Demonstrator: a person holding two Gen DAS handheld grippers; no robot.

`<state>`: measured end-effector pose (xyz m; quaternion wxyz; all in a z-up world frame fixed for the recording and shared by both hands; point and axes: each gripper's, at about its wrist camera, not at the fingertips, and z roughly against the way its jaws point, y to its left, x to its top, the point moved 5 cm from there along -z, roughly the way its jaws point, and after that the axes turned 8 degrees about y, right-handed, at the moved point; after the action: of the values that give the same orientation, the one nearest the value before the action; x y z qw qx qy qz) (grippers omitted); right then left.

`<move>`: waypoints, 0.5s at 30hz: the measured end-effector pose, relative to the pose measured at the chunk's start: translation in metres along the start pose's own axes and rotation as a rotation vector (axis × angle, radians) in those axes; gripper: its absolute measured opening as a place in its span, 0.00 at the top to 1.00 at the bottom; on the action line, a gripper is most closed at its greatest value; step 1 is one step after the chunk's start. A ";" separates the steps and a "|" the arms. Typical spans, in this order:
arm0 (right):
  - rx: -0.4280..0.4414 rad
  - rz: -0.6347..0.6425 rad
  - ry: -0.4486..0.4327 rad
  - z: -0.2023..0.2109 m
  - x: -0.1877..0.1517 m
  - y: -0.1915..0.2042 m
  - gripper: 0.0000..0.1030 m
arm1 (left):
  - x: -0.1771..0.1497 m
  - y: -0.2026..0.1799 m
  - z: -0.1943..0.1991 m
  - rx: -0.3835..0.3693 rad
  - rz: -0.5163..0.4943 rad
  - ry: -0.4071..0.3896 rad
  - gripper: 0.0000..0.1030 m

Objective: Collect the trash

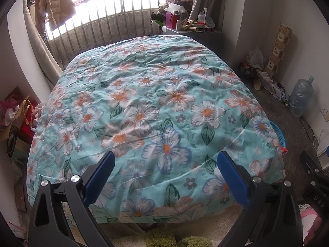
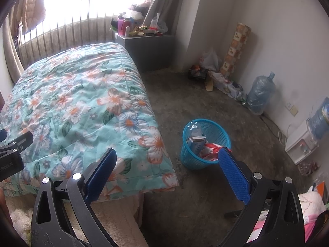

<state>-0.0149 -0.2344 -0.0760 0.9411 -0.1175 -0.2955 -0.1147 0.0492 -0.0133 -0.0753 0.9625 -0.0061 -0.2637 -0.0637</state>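
Note:
A blue plastic wastebasket [image 2: 213, 129] stands on the floor right of the bed; it holds a blue-and-white carton [image 2: 196, 143] and a red-and-white wrapper [image 2: 211, 150]. Its rim shows in the left wrist view [image 1: 278, 132] past the bed's right edge. My right gripper [image 2: 167, 154] is open and empty, above the floor near the bed's front corner, short of the basket. My left gripper [image 1: 165, 156] is open and empty, over the near end of the floral quilt [image 1: 154, 103]. The left gripper's body shows at the right wrist view's left edge [image 2: 12, 148].
The bed with the quilt [image 2: 82, 103] fills the left. A grey cabinet [image 2: 148, 49] with bottles and bags stands by the window bars. A water jug [image 2: 260, 92], a patterned roll [image 2: 234, 49], bags and cables line the right wall. A white appliance [image 2: 300, 144] stands far right.

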 end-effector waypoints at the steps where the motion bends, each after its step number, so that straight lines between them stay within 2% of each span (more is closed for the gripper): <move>1: 0.000 -0.001 -0.001 0.000 0.000 0.000 0.08 | 0.000 0.000 0.000 0.001 0.000 0.000 0.05; 15: 0.002 -0.004 -0.007 0.002 0.006 0.003 0.08 | 0.000 0.003 0.001 0.010 0.017 0.007 0.05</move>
<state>-0.0104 -0.2315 -0.0717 0.9399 -0.1165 -0.2992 -0.1159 0.0488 -0.0102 -0.0742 0.9639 -0.0031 -0.2606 -0.0542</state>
